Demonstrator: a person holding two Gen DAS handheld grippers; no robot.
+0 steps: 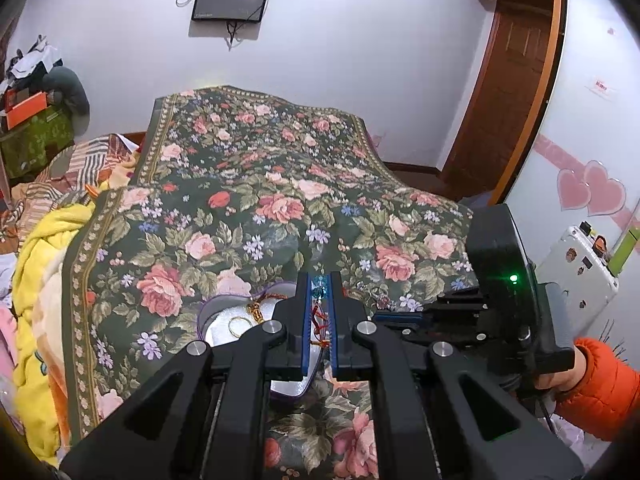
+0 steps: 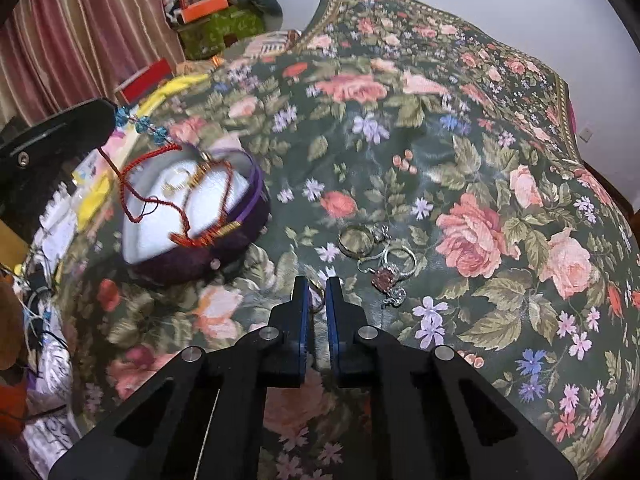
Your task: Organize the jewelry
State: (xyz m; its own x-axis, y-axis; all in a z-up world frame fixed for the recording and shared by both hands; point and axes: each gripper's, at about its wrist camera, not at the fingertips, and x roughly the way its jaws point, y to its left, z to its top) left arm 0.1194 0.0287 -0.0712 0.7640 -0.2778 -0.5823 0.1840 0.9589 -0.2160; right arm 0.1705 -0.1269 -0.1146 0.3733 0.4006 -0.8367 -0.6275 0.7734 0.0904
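In the left wrist view the left gripper (image 1: pixel 320 300) sits at lower centre, its fingers nipped together on a red cord bracelet (image 1: pixel 320 322) with blue beads (image 1: pixel 319 286) showing at the tips. Just beyond, left of the fingers, lies the heart-shaped jewelry box (image 1: pixel 224 330) with a gold ring (image 1: pixel 239 325) on its white lining. The right gripper's body enters at the right edge, gripped by a hand in an orange sleeve (image 1: pixel 604 388). To place the bracelet well, it should probably be lowered until the cord pools inside the box rim before the fingers part, since part of it seems to trail over the edge.

In the right wrist view the right gripper (image 2: pixel 316 300) is at lower centre, its fingers drawn narrow around a small gold ring (image 2: pixel 317 295); whether the pads truly pinch it cannot be told, so a slow lift would test the hold. A cluster of loose rings and a pendant (image 2: pixel 380 258) lies just to the right. The purple box sits at left, red cord draped across it.

Everything rests on a bed under a dark floral cover (image 2: pixel 480 160), soft and uneven, so small pieces may sink in. Behind: white wall, a wooden door, striped curtains, piled bedding.
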